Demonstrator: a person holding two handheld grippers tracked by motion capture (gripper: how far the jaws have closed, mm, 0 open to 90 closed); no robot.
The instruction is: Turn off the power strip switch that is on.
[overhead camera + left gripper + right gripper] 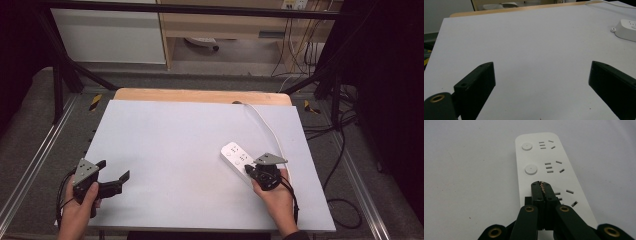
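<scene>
White plastic power strip [239,161], oblong with rounded corners, lies flat on the pale grey table top [190,145] at about 4 o'clock from the table's centre, its long axis running from 10 to 4 o'clock. A white cable [267,127] leaves its near-right end and curves away toward 12 o'clock, reaching the far edge of the table beside the light wooden strip [202,95] there.

In the right gripper view the strip shows two round white buttons [531,169], each with a group of socket slots [554,166] at its 3 o'clock side, and a third group of slots partly hidden behind the jaws.

The right gripper [249,171], black with a grey three-cornered plate on top, is held in the person's right hand [274,195] at the strip's near end. Its jaws are pressed together with nothing between them, the tips over or on the strip's top face where a third button would sit; contact cannot be confirmed.

The left gripper [114,171], held in the left hand [80,207] at about 8 o'clock on the table, is well apart from the strip. Its jaws stand wide apart and empty above bare table surface. In the left gripper view one end of the strip [627,30] shows at roughly 2 o'clock.
</scene>
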